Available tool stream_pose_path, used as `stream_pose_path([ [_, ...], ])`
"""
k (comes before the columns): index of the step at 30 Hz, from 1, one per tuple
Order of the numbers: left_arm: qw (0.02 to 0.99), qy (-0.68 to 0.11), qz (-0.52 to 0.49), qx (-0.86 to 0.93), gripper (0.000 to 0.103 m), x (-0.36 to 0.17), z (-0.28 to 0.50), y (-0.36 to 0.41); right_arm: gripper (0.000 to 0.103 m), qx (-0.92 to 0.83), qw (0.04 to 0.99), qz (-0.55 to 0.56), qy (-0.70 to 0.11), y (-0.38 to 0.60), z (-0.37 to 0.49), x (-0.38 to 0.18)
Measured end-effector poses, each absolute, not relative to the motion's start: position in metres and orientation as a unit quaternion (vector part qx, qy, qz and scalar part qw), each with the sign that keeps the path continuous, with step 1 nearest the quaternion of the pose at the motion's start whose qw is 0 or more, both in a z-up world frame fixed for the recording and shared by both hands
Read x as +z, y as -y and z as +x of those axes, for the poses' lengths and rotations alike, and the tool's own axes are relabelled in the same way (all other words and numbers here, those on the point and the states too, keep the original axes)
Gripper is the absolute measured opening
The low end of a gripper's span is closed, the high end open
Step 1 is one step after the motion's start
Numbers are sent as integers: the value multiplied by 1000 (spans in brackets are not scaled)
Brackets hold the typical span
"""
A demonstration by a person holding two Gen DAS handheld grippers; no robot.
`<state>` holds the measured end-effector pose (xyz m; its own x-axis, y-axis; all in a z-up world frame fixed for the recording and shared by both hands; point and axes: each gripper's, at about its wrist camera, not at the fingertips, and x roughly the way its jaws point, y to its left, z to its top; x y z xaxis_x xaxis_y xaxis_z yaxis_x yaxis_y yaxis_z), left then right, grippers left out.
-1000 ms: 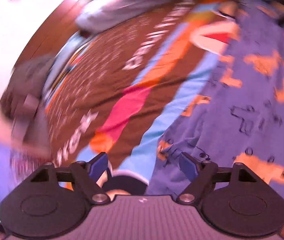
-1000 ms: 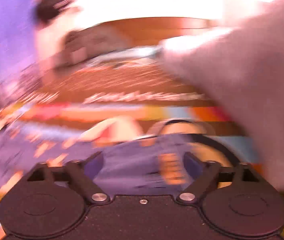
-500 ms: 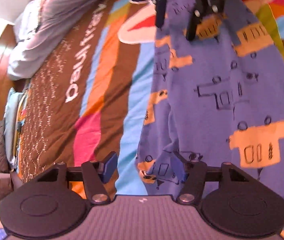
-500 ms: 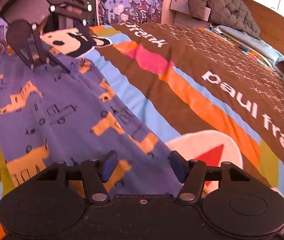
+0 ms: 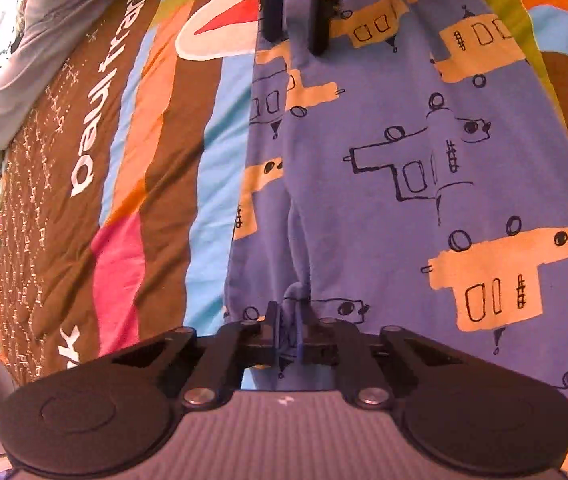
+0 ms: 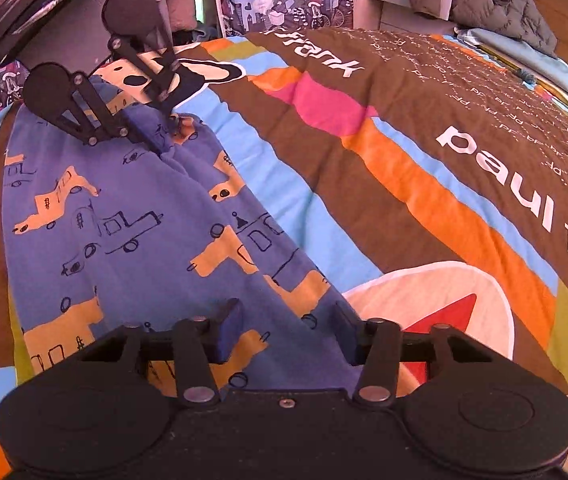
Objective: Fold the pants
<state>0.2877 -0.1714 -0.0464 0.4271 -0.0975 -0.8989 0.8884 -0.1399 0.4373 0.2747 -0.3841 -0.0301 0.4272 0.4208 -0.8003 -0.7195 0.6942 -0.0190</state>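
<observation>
Blue pants [image 5: 384,168] printed with orange and outlined vehicles lie flat on the bed. At their near edge my left gripper [image 5: 290,332] is shut on a pinched-up fold of the cloth. From the right wrist view that left gripper [image 6: 167,120] bites the far end of the pants [image 6: 131,216]. My right gripper [image 6: 288,332] sits low over the opposite end with its jaws closing; the pants' edge lies between the pads, which stand apart from it. The right gripper [image 5: 296,36] also shows at the top of the left wrist view.
A bedspread [image 6: 424,184] striped in brown, orange, pink and light blue, with white lettering, lies under the pants. A grey quilted jacket [image 6: 484,4] rests by the wooden headboard. A grey garment [image 5: 43,40] lies along the bed's side. A person's torso [image 6: 67,36] stands behind the left gripper.
The left jaws closed onto a fold of the pants. The right jaws narrowed around the pants' other end. Both views went from blurred swinging to steady.
</observation>
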Motion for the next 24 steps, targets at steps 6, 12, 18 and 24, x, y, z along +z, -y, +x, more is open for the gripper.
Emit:
stream_pose_path([
  [6,609,-303,607,-411,0,-34,288,162,9,333,826,-225,-395,376,262,-34],
  [12,659,-308,570,-382,0,-16,307,154,3,305,832,-285,-366,364,250,-25],
  [18,704,-328,527,-345,1,-16,325,157,3,271,847,-291,-352,361,269,-21],
  [24,746,-364,488,-270,20,-40,337,163,45,223,872,-264,-347,366,282,-49],
])
